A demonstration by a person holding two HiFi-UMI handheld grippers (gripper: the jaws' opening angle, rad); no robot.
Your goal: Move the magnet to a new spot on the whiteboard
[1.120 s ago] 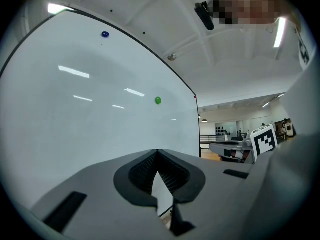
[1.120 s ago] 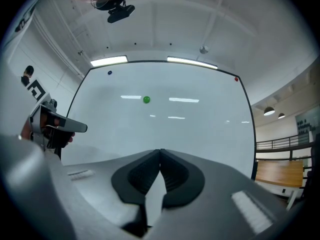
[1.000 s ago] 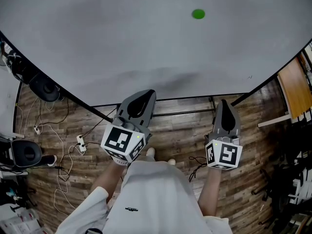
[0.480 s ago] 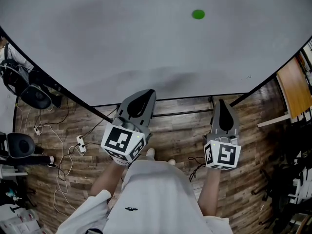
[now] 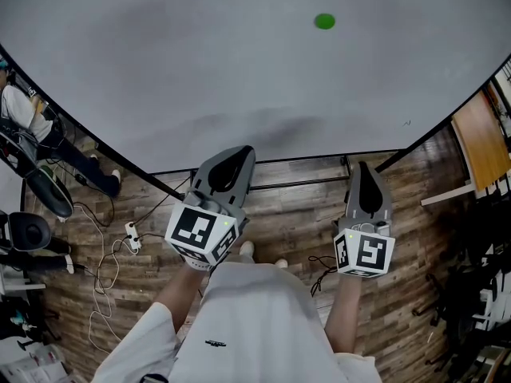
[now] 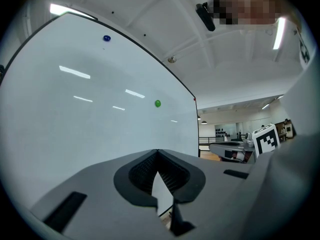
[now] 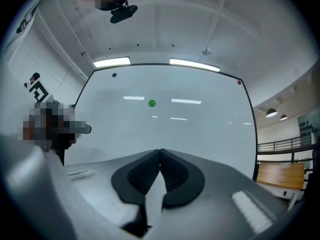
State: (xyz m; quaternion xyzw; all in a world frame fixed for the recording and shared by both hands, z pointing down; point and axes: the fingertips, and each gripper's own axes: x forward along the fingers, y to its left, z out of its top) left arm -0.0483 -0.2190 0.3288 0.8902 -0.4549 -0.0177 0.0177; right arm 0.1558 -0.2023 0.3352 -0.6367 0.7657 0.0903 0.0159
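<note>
Tools closed and empty: left tool (image 5: 238, 156) and right tool (image 5: 366, 171) hang short of the whiteboard (image 5: 200, 70), green magnet (image 5: 324, 22) untouched.

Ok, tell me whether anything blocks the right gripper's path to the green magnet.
Nothing visible does. Only bare whiteboard lies between the shut, empty right gripper and the green magnet.

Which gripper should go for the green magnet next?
Right, probably: in the head view the green magnet sits closer to the right gripper than to the left gripper. Both are shut and empty.
</note>
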